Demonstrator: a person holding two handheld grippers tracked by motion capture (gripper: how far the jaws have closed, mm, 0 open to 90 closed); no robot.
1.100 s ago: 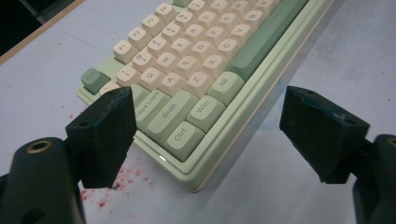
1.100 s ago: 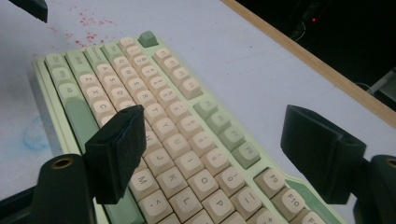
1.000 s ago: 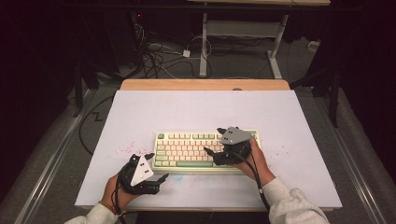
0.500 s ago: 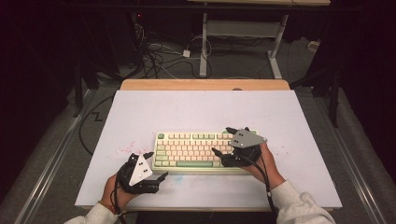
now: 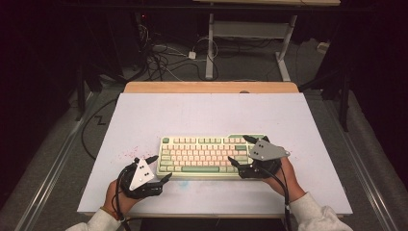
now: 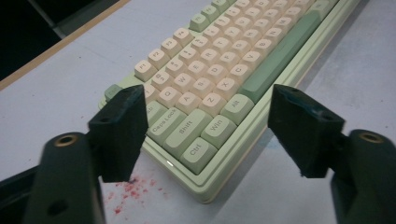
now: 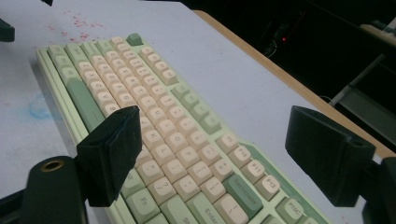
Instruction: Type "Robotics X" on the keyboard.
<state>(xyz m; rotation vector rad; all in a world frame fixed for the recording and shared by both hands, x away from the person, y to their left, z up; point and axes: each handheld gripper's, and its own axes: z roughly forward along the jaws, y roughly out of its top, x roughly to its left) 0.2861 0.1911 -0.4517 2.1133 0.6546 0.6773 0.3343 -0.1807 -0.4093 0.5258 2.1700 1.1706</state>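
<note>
Cream-and-green mechanical keyboard (image 5: pixel 211 154) flat mid white tabletop (image 5: pixel 211 110), untouched; my left gripper (image 5: pixel 156 168) jaws have just been closing around its near-left corner without contact, right gripper (image 5: pixel 239 150) spread over the right end; grab and lift remain.

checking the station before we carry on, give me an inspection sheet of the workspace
surface: white table top, wooden strip along far edge, red specks and a faint blue smudge near the keyboard
job's things: green and cream keyboard lying flat, near the front edge
clutter: nothing seen
grippers: left gripper off the keyboard's left corner, jaws just been closing, nothing between them; right gripper open over the keyboard's right end
cables: one trailing from each gripper; a tangle on the floor
surroundings: dark room, white frame legs behind
</note>
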